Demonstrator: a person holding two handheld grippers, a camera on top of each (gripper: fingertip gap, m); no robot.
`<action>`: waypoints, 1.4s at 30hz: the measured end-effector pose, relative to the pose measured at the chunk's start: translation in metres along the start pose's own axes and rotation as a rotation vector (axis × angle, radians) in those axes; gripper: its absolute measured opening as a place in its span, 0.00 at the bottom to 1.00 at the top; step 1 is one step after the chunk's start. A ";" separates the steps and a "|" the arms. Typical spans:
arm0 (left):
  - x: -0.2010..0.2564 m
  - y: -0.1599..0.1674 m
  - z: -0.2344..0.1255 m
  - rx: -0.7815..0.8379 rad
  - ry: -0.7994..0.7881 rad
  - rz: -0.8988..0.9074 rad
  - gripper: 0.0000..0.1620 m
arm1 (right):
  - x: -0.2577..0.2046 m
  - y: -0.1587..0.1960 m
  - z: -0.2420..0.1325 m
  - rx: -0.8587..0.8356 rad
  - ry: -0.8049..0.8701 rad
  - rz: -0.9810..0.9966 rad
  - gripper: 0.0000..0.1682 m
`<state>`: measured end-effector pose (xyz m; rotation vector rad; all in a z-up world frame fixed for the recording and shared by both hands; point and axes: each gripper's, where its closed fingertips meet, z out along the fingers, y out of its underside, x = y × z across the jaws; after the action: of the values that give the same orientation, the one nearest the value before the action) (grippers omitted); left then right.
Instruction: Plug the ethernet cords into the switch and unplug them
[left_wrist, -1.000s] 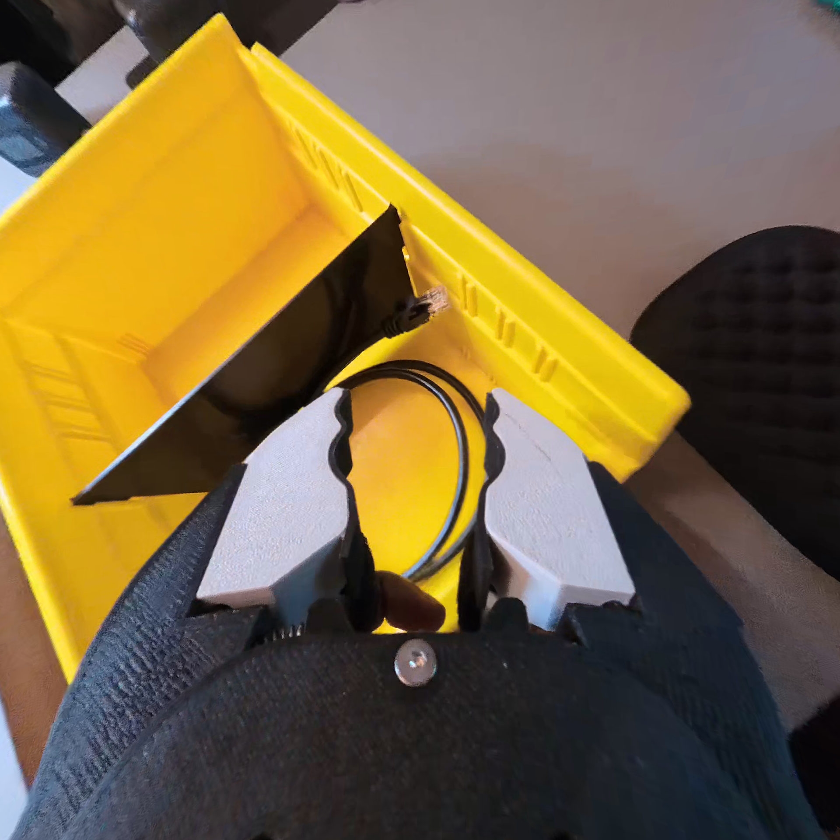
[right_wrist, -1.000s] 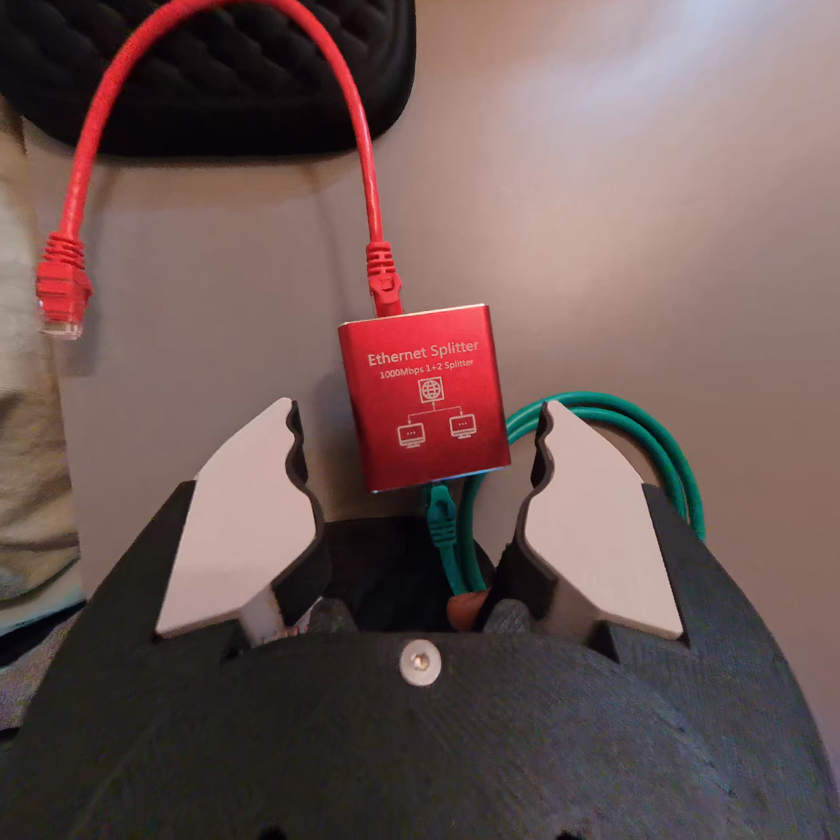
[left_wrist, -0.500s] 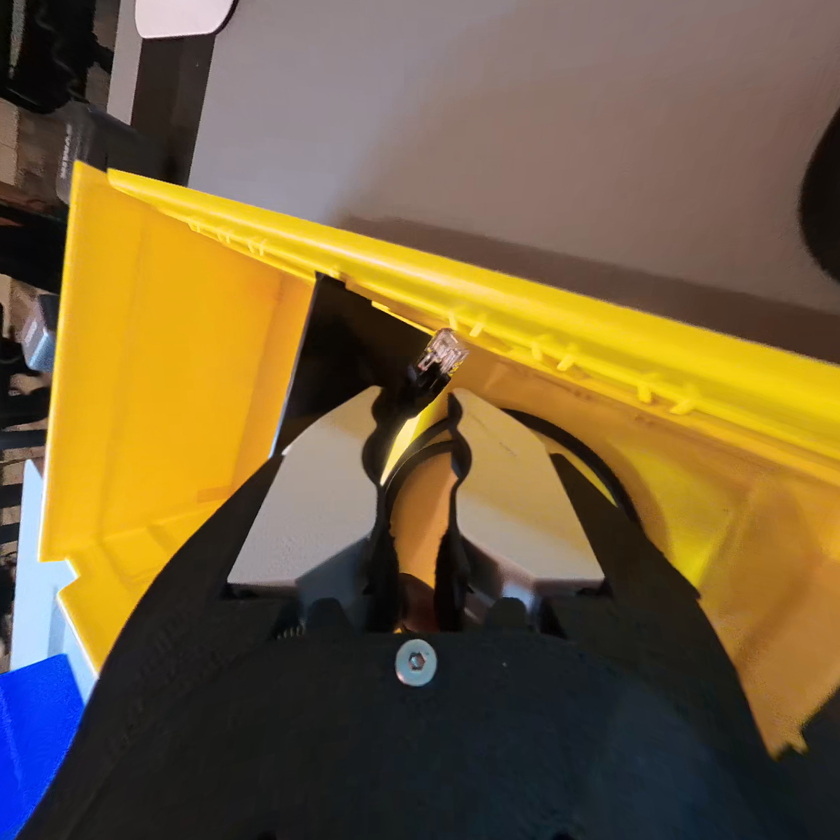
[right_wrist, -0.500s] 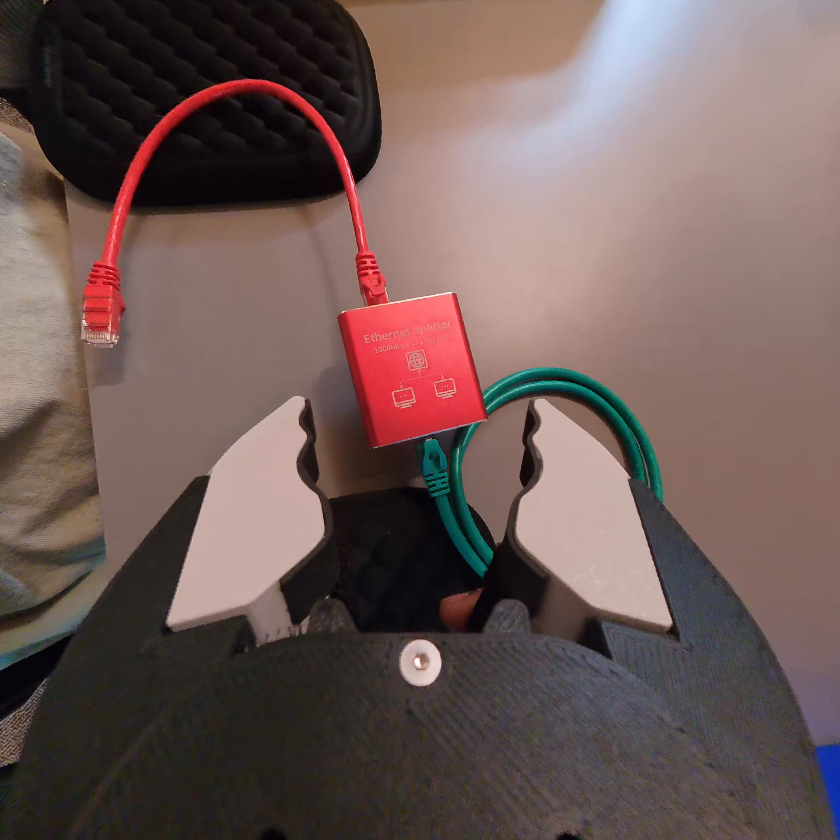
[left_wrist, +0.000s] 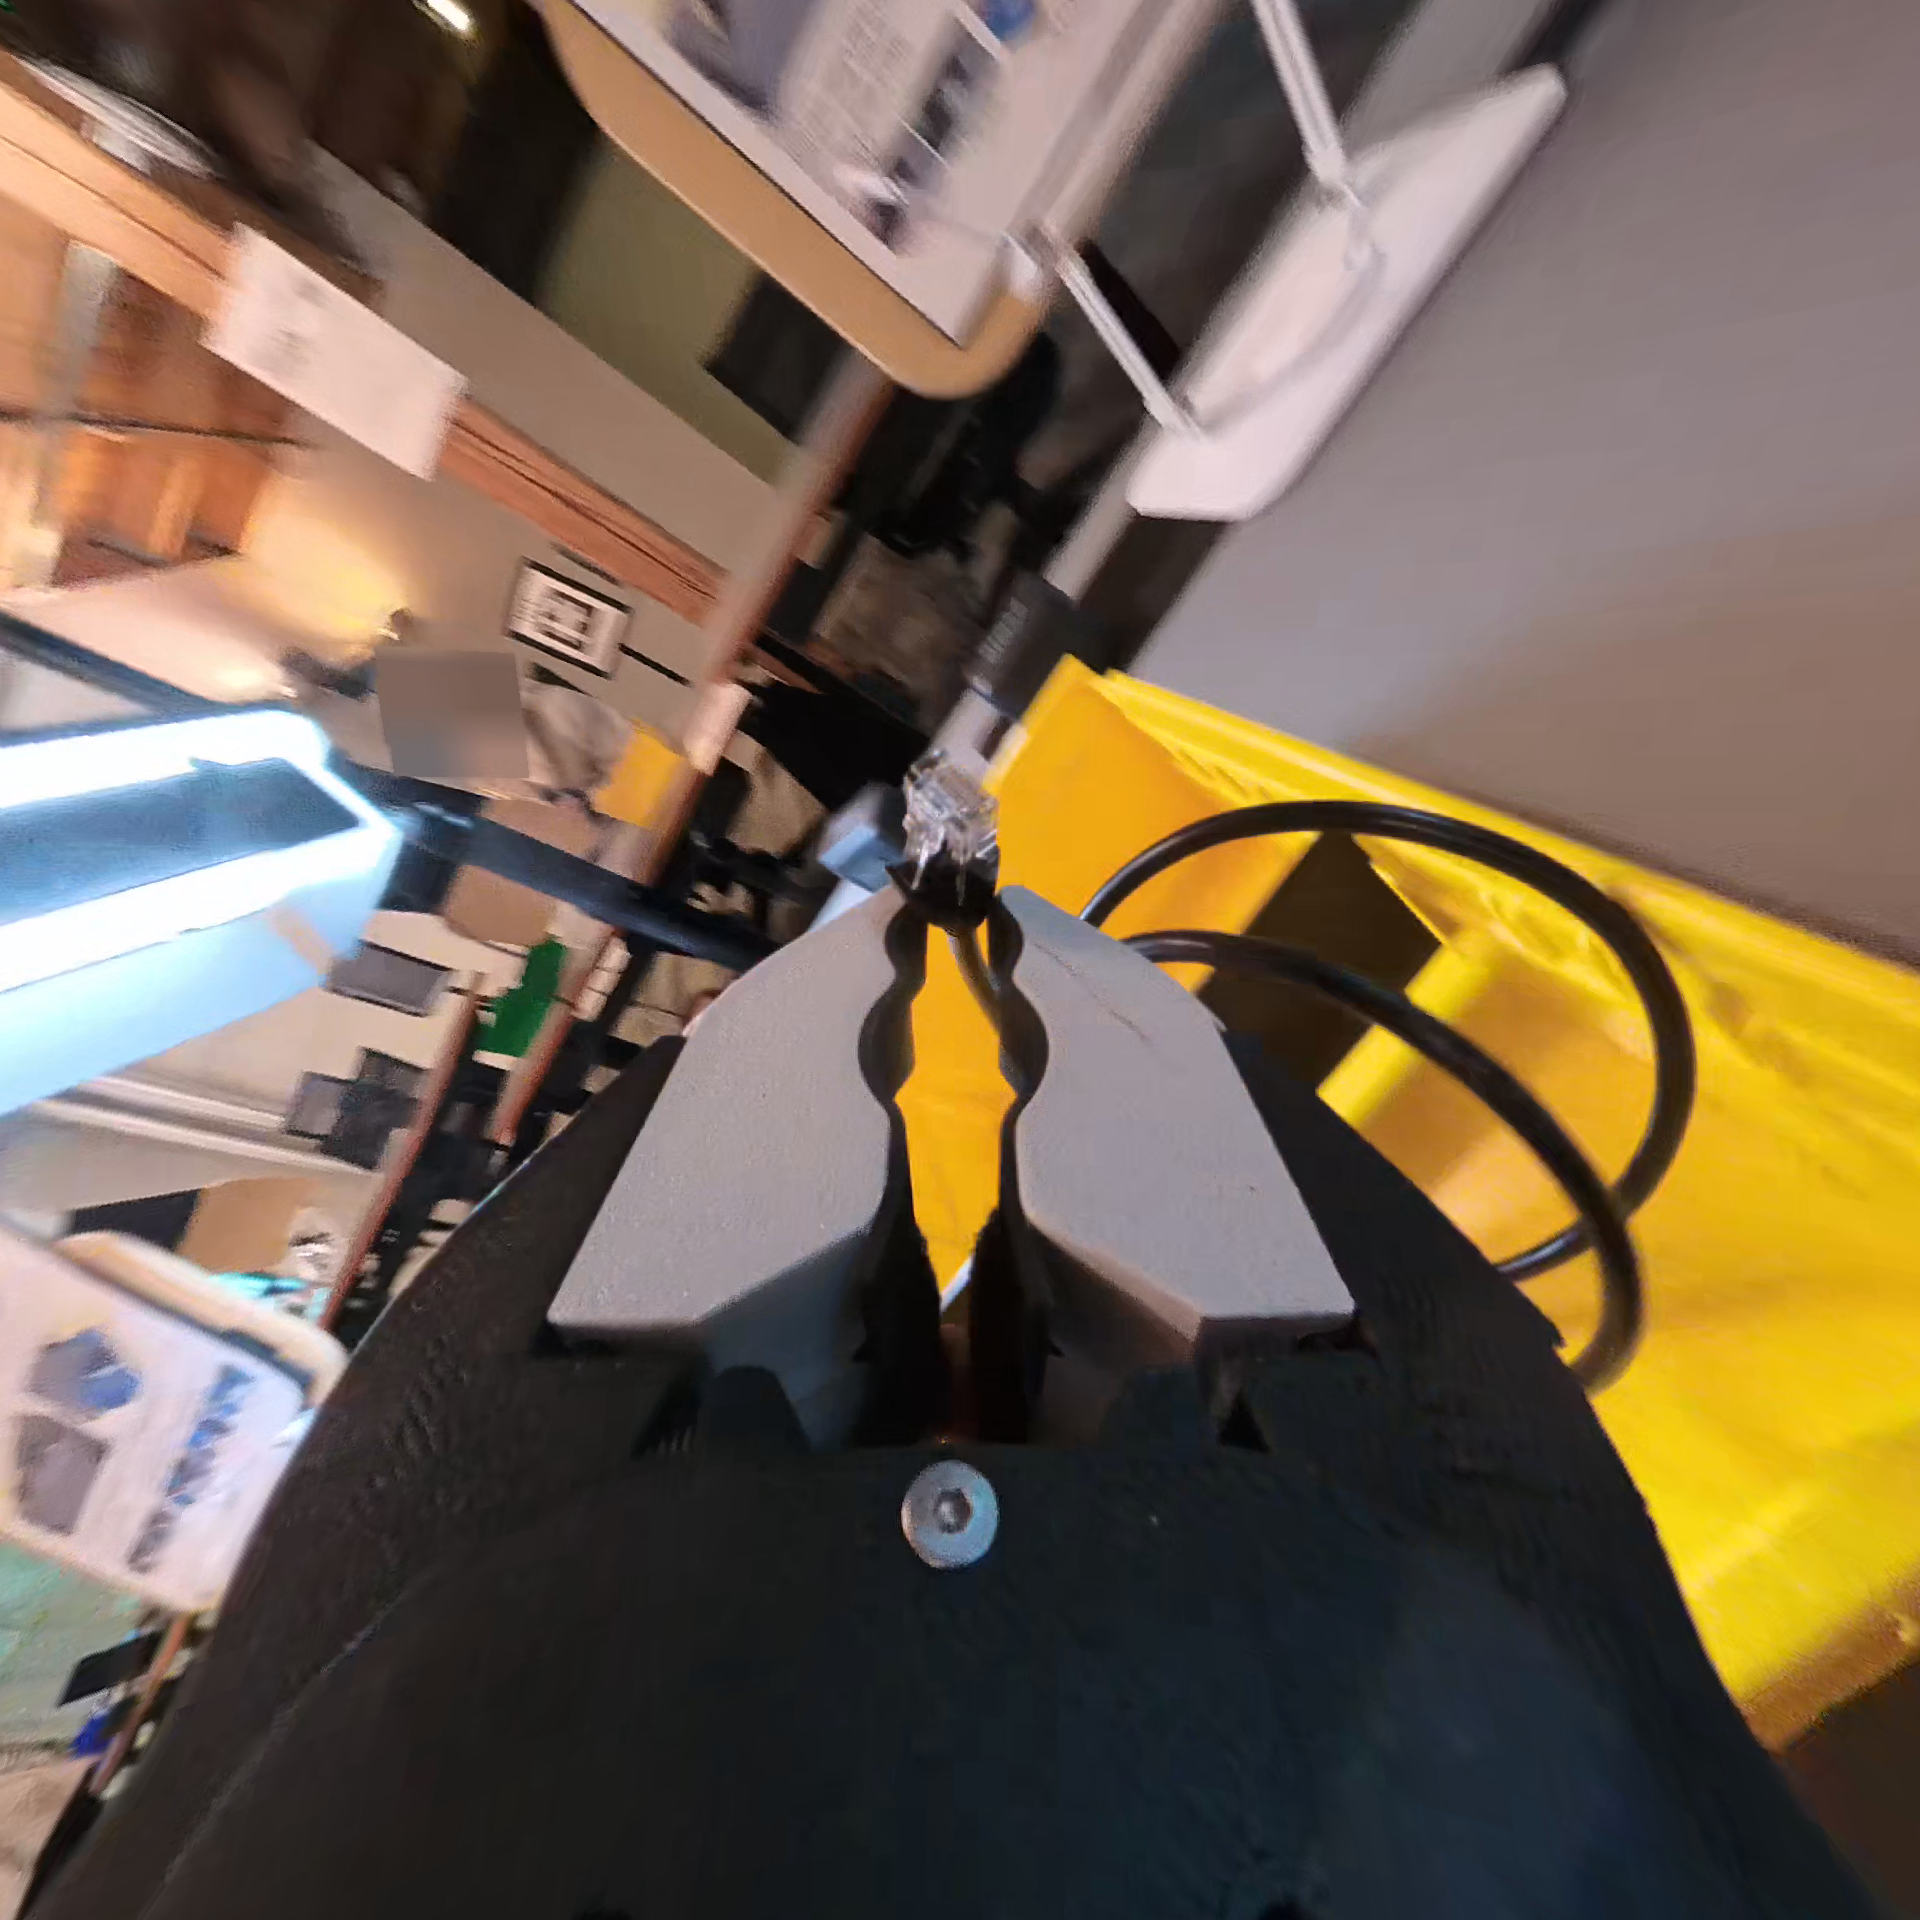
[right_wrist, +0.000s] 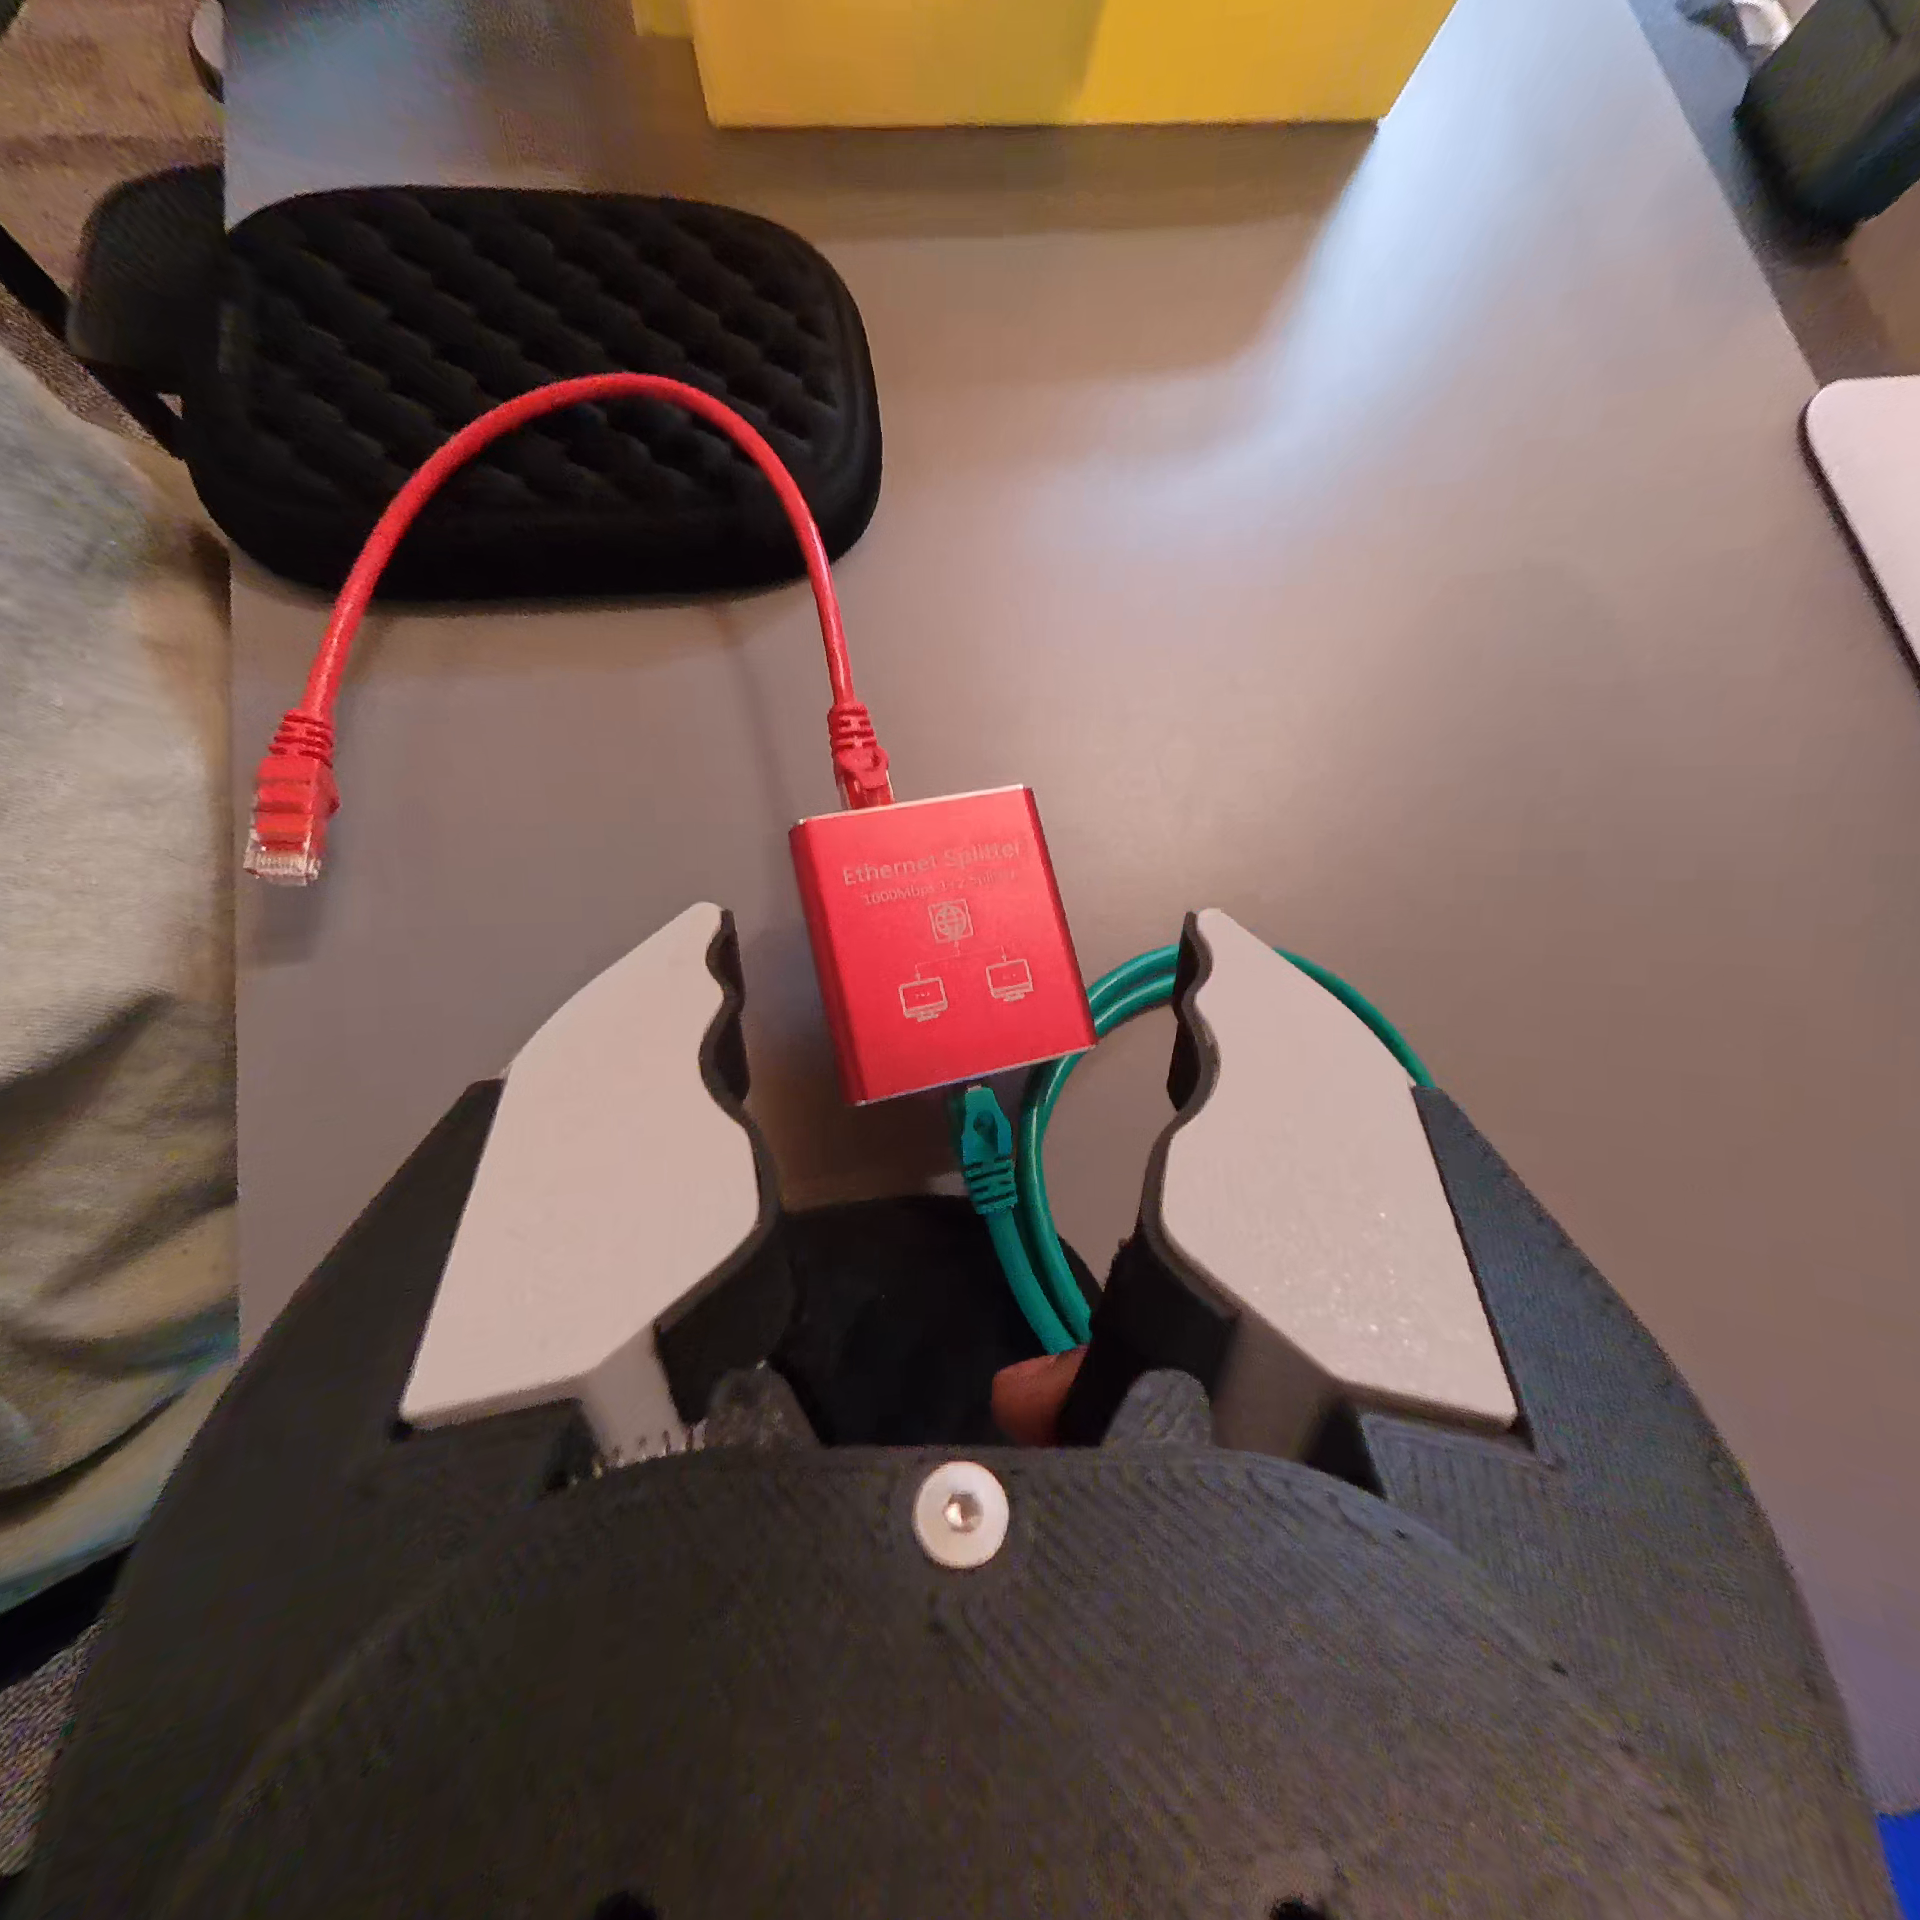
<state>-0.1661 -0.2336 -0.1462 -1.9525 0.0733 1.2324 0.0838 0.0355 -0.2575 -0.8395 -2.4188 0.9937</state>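
- In the left wrist view the black ethernet cord (left_wrist: 1558, 1039) has its clear plug (left_wrist: 948, 808) standing just past the tips of the left gripper (left_wrist: 948, 914), near the middle of the frame; the rest of the cord loops to the right, in front of a yellow bin (left_wrist: 1714, 1351).
- The left jaws are nearly closed, pinching the black boot just behind that plug; lower down a narrow gap shows between them.
- In the right wrist view the red switch (right_wrist: 940, 956) lies flat on the grey bench (right_wrist: 1351, 623), just ahead of the tips of the right gripper (right_wrist: 956, 940) and partly between them.
- A green ethernet cord (right_wrist: 985, 1143) is plugged into the near end of the switch and coils back between the jaws. A short red cord (right_wrist: 582, 416) runs from the far end, arcs over a black padded rest (right_wrist: 540, 343), and ends in a free plug at centre left.
- The right jaws stand wide open and grip nothing; whether the right-hand one touches the green coil is unclear.
- The background of the left wrist view is smeared by motion, with shelves and boxes hard to make out. The yellow bin is cut off by the frame edges in both views.
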 end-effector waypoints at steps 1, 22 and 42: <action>-0.012 -0.013 -0.009 0.039 -0.061 0.008 0.07 | 0.000 -0.003 0.000 0.011 0.004 -0.005 0.48; 0.145 -0.217 -0.037 0.466 0.041 0.065 0.06 | -0.051 -0.168 -0.051 0.684 0.306 -0.340 0.25; 0.188 -0.236 -0.036 0.596 0.236 -0.025 0.12 | -0.038 -0.142 -0.041 0.584 0.409 -0.384 0.07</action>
<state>0.0620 -0.0328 -0.1448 -1.5506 0.4791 0.8305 0.0808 -0.0504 -0.1310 -0.3117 -1.7146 1.1472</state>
